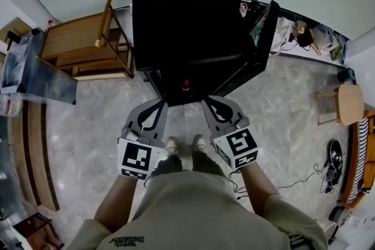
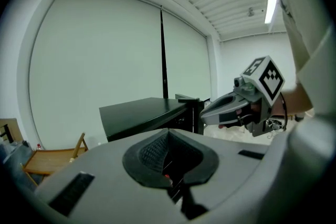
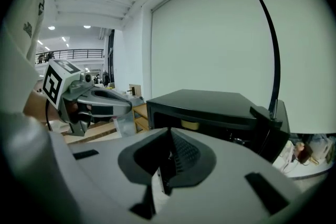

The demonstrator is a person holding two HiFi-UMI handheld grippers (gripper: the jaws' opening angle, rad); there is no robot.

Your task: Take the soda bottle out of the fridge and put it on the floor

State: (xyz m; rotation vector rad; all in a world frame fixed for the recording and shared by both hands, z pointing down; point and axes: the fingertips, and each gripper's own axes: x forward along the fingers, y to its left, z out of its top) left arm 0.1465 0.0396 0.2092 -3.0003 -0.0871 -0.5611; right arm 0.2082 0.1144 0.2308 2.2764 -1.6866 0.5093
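Down in the dark mouth of the fridge (image 1: pixel 181 20), low and near the front, is the soda bottle (image 1: pixel 186 84). Honestly, all I can see of it is a small red dot that looks like the cap. The rest, label included, is lost in the dark. The same red speck peeks through the slit under my left jaws in the left gripper view.

The fridge is a squat black box standing on the floor (image 1: pixel 94 143), with its door (image 1: pixel 265 29) swung open to the right in the head view. From the right gripper view I can spot something yellow (image 3: pixel 190 124) up inside it, too dim to tell what it is.

My left gripper (image 1: pixel 159 105) and right gripper (image 1: pixel 209 103) are side by side, tips aimed at the opening and just in front of it. Both pairs of jaws are pressed together with nothing between them, so I'm not holding anything on either side. Each gripper carries its cube with black-and-white square markers, left cube (image 1: pixel 136 160) and right cube (image 1: pixel 240 146). Those are only patterns, not words.

My shoes (image 1: pixel 171 146) are on the grey marbled floor right behind the grippers. There's print on the shirt hem (image 1: pixel 126 239), upside down and too small for me to read. A wooden chair (image 1: pixel 88 47) sits left of the fridge and a wooden stool (image 1: pixel 350 103) is well off to the right.
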